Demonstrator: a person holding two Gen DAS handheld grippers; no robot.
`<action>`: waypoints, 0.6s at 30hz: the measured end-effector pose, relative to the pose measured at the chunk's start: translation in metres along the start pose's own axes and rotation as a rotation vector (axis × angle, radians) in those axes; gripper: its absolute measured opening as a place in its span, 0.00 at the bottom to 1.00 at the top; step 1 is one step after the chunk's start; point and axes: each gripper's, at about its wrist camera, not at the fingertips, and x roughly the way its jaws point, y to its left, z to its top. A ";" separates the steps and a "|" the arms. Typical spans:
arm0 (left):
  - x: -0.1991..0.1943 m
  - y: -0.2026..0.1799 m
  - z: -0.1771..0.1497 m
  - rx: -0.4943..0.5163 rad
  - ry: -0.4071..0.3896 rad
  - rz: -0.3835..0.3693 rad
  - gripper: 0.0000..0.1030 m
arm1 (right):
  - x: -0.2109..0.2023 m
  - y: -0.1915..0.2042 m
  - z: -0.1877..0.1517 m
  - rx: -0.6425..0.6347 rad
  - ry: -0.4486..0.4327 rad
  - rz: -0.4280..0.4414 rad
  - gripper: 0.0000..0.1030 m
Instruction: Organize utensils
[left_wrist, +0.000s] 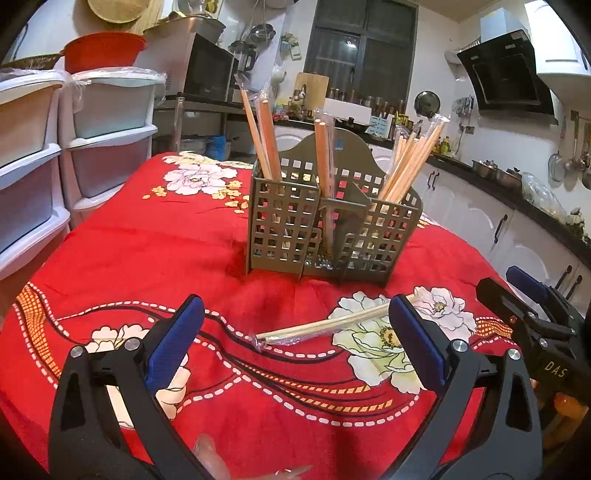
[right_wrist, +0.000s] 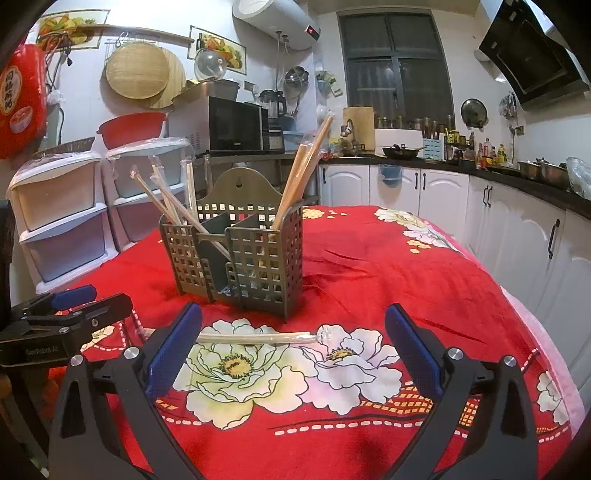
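Chopstick pair (left_wrist: 317, 326): far end hidden behind left tool's finger (left_wrist: 413, 339), toward 3 o'clock.
Blur (left_wrist: 210, 458): perhaps plastic, at 6 o'clock.

Both wrist cameras look low and slightly downward across the red cloth (left_wrist: 155, 236), the left one from the left, close to the shared utensil basket (right_wrist: 236, 251) and wrapped chopsticks (left_wrist: 314, 328)

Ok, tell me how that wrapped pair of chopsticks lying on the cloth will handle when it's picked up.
The wrapped chopsticks look like thin wood, so probably stiff and light. The clear wrapper may be slippery between the pads. Being round and slim, the pair could roll on the tablecloth if nudged, though the soft fabric should damp that.
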 end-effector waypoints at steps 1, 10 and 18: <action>0.000 0.000 0.000 -0.001 0.000 0.002 0.89 | 0.000 0.000 0.000 0.000 0.001 -0.002 0.94; 0.000 0.000 0.000 -0.006 -0.001 0.008 0.89 | 0.000 -0.001 -0.002 0.001 -0.001 -0.009 0.94; -0.001 0.001 -0.001 -0.016 -0.002 0.012 0.89 | 0.000 -0.001 -0.002 0.002 0.003 -0.016 0.94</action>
